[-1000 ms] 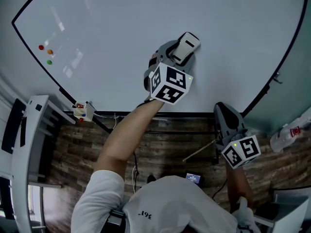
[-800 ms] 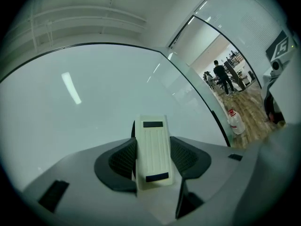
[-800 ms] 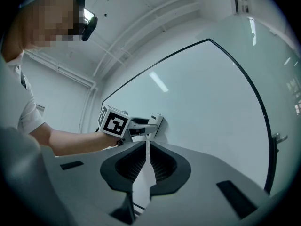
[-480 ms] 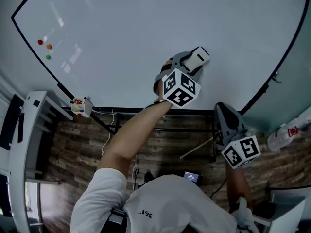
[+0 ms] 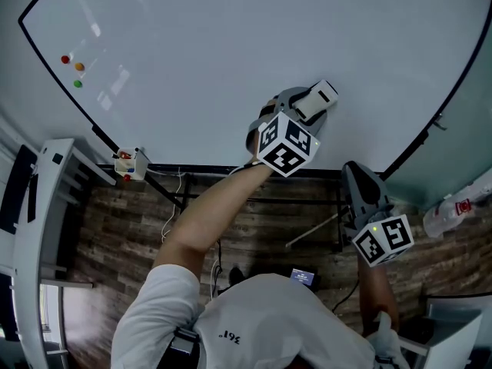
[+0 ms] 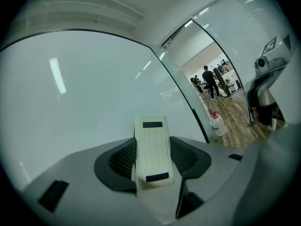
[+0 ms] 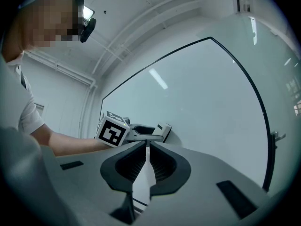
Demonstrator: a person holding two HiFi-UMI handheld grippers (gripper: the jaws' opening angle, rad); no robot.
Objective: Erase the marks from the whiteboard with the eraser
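1 eraser [image 6: 151,147] in left gripper [image 5: 310,104], on 1 whiteboard [image 5: 231,37]; 3 dots [image 5: 78,66].

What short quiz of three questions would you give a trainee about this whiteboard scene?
1. True or false: the left hand-held gripper is shut on the white rectangular plastic eraser.
2. The right hand-held gripper is: A) open around a marker; B) shut and empty; C) shut on a cloth.
3. How many small round coloured dots are on the large white whiteboard?
Key: 1 true; 2 B; 3 three.
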